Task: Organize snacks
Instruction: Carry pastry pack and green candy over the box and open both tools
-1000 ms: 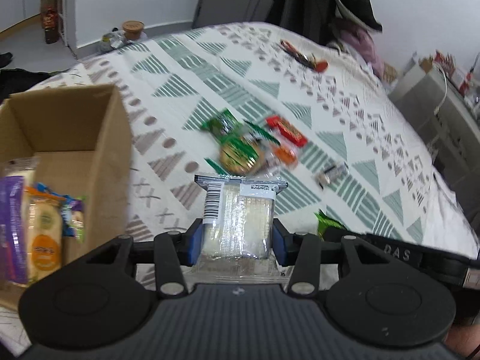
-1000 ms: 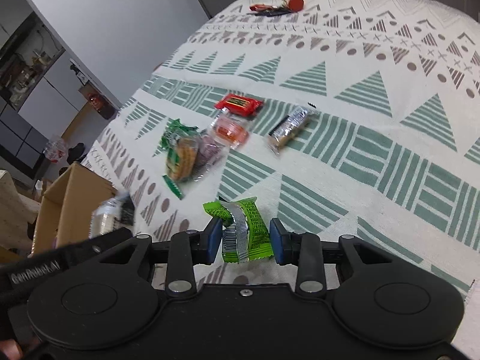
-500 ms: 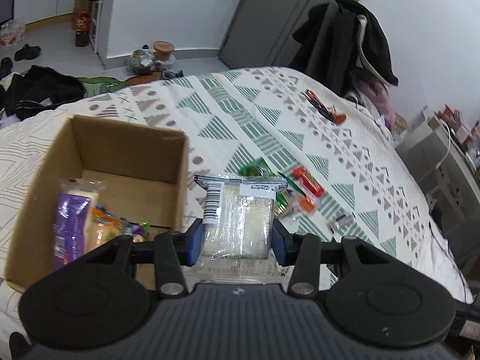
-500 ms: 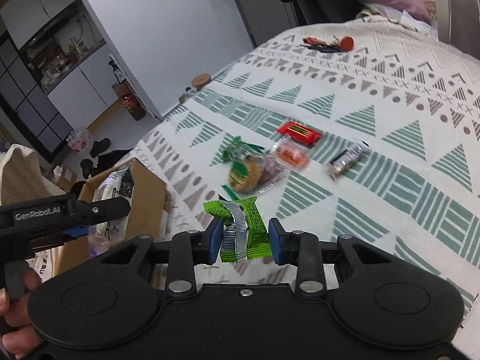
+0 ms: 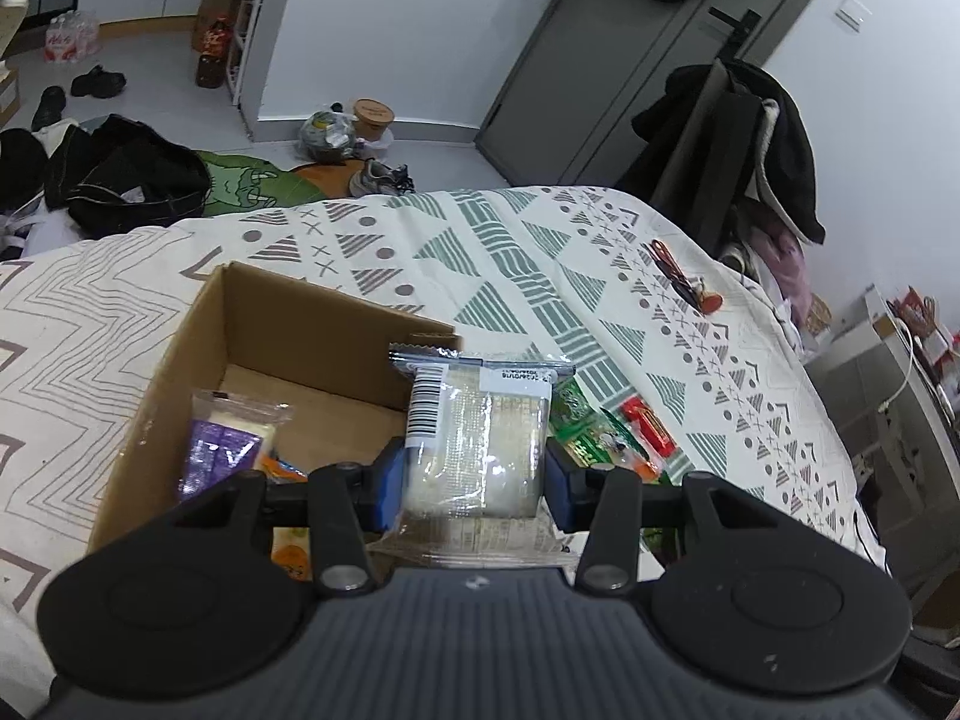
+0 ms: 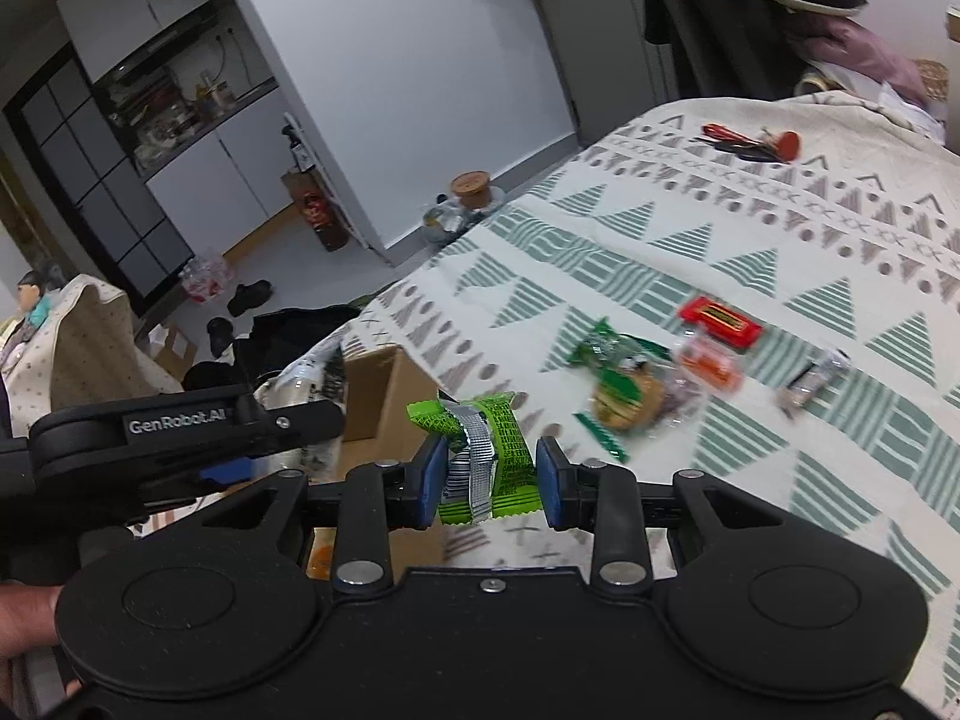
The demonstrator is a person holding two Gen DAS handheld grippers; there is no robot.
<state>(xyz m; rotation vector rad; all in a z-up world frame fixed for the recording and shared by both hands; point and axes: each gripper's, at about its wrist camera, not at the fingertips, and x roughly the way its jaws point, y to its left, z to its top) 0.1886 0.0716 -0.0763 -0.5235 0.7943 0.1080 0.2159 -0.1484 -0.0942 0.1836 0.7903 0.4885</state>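
Gripping a clear cracker pack (image 5: 474, 444), left tongs (image 5: 471, 477) held above the box (image 5: 312, 324), green snack (image 6: 486, 456) clamped by right tongs (image 6: 492, 483).

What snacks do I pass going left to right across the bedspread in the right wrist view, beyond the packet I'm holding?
Green cookie packet → clear orange-filled packet → red packet → silver wrapped bar.

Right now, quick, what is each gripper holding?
Left gripper: shut on the clear cracker packet.
Right gripper: shut on the green snack packet.
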